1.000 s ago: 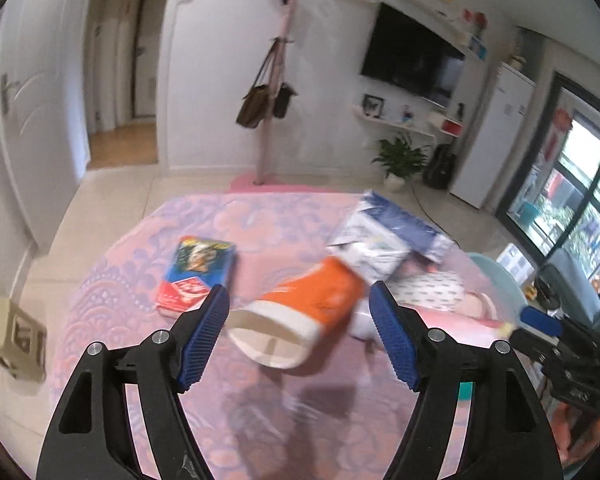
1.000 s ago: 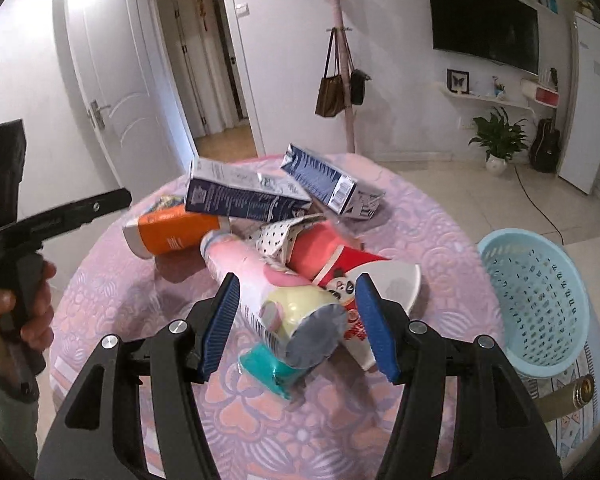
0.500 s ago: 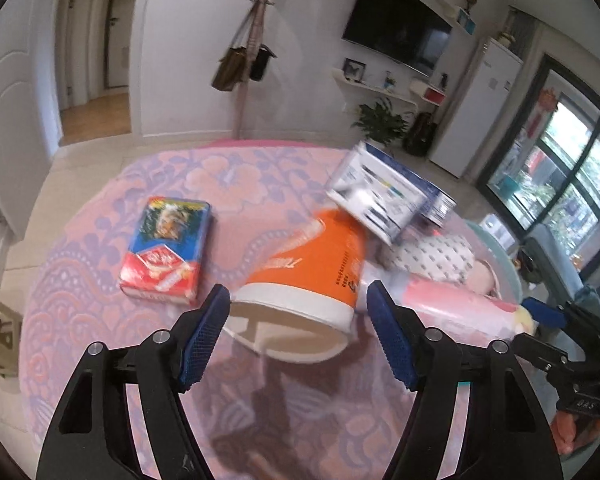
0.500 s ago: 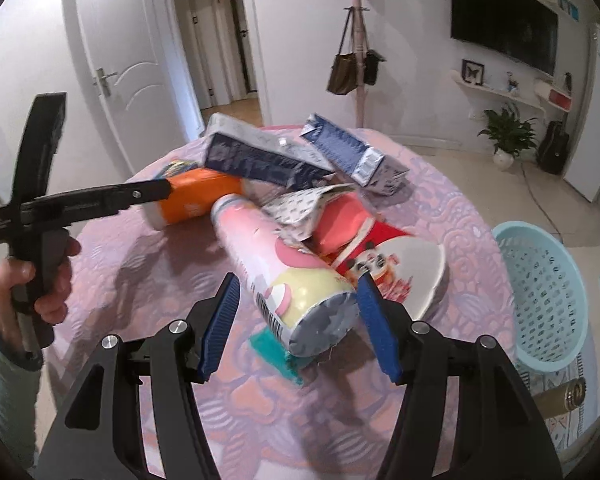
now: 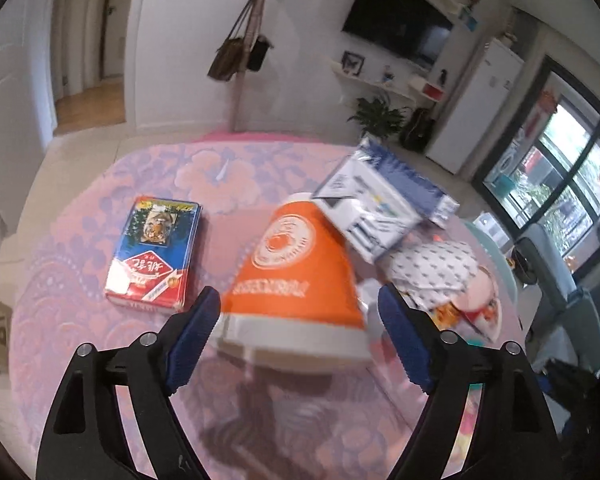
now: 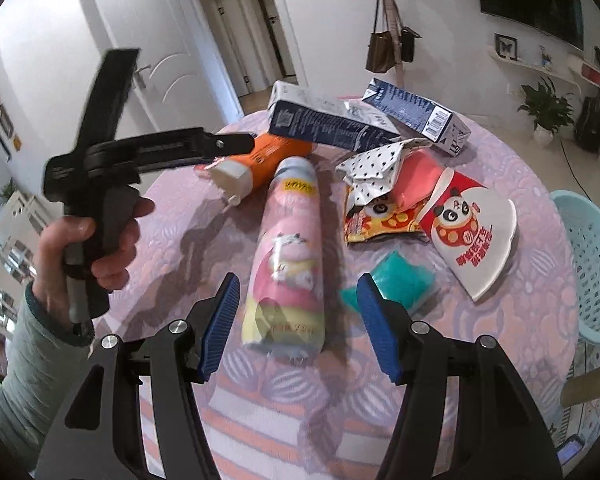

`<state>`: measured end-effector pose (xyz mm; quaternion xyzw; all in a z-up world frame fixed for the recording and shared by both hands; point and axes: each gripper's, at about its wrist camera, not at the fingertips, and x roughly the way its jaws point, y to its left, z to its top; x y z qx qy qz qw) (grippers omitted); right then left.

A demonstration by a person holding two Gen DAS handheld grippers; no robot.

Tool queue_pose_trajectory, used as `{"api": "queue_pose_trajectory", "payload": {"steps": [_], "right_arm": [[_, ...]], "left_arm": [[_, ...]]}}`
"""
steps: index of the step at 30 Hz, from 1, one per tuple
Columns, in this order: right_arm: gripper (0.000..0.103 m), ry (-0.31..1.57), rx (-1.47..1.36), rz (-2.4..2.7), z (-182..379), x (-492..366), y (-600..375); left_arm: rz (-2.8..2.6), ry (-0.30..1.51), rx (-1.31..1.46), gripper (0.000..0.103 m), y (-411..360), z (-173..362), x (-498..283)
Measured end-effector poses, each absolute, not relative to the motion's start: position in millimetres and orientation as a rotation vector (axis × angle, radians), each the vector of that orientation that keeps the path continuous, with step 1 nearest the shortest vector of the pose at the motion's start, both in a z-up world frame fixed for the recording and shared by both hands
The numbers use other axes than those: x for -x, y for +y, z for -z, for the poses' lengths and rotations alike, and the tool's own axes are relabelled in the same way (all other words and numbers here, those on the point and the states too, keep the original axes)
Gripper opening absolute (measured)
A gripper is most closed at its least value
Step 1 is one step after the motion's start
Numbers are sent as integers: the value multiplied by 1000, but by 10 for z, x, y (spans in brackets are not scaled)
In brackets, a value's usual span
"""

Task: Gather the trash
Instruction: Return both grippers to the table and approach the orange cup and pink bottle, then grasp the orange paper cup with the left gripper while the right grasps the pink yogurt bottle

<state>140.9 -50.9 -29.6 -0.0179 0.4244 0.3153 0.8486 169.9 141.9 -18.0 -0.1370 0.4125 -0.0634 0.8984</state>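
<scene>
My left gripper point(image 5: 300, 326) is open, its blue pads on either side of the white rim of an orange paper cup point(image 5: 296, 276) lying on its side on the pink table; the cup also shows in the right wrist view point(image 6: 260, 160). My right gripper point(image 6: 298, 320) is open around the near end of a pink cylindrical can point(image 6: 290, 256) lying on the table. Two blue-and-white cartons point(image 6: 328, 122) point(image 6: 416, 112), a dotted wrapper point(image 6: 374, 164), a panda snack bag point(image 6: 384, 220), a panda paper bowl point(image 6: 476, 232) and a teal packet point(image 6: 396, 288) lie behind.
A red and blue box point(image 5: 154, 250) lies left of the orange cup. A light blue basket point(image 6: 592, 264) stands beside the table at the right edge. The left hand with its gripper point(image 6: 112, 184) shows at the left of the right wrist view.
My left gripper has moved closer, so the orange cup's rim now lies between its pads. My right gripper has moved down over the pink can's near end.
</scene>
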Motion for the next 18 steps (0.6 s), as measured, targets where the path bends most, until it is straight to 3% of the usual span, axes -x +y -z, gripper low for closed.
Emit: {"api": "queue_pose_trajectory", "payload": {"steps": [7, 18], "right_arm": [[58, 901, 36, -662, 358, -1506, -388], [58, 945, 36, -636, 459, -1765, -47]], "left_arm": [[127, 946, 305, 83, 1430, 378, -2015], [97, 890, 329, 71, 1484, 296, -1501]]}}
